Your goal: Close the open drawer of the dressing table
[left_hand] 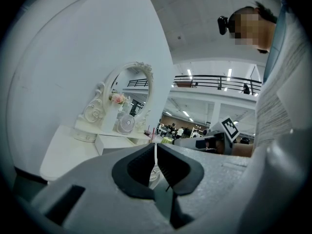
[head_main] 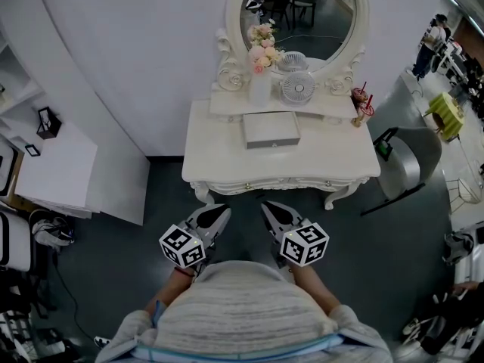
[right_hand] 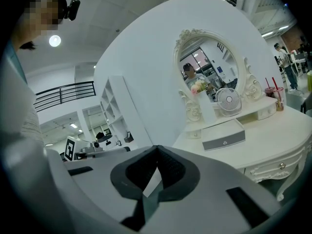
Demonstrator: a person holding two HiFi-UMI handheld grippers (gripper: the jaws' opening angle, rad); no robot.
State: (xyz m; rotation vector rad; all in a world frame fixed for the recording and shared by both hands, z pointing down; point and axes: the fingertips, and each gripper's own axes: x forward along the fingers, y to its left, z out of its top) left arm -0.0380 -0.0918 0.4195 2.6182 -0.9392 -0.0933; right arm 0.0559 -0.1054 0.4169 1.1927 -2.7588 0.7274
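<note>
Head view first: the white dressing table (head_main: pixel 219 161) sat straight ahead against the wall. The drawer (head_main: pixel 271 129) was the small one on the raised shelf under the oval mirror (head_main: pixel 299 6), and it was pulled out over the tabletop. A little fan (head_main: pixel 298 88) and some pink flowers (head_main: pixel 262 48) stood on the shelf behind it, with a red cup (head_main: pixel 361 104) at the shelf's right end. A grey chair (head_main: pixel 408 165) was just off the table's right side. I had both grippers tucked in close to my body. The left gripper (head_main: pixel 221 212) and the right gripper (head_main: pixel 268 206) pointed at the table's front edge, well short of the drawer and touching nothing.

Left gripper view: the left gripper (left_hand: pixel 156 146) had its jaws pressed together with only a thin slit of light between them, nothing in there. The dressing table (left_hand: pixel 63 152) was off to the left. I could see the drawer (left_hand: pixel 113 143) sticking out below the mirror (left_hand: pixel 129 89) and the fan (left_hand: pixel 127 124).

Right gripper view: same deal, the right gripper (right_hand: pixel 157 148) had its jaws together and empty. The drawer (right_hand: pixel 224 138) was up and to the right, clearly open with its grey front facing me. It sat over the dressing table (right_hand: pixel 278 140), with the fan (right_hand: pixel 227 100) and mirror (right_hand: pixel 209 65) behind it and the cup (right_hand: pixel 273 94) to the right.
</note>
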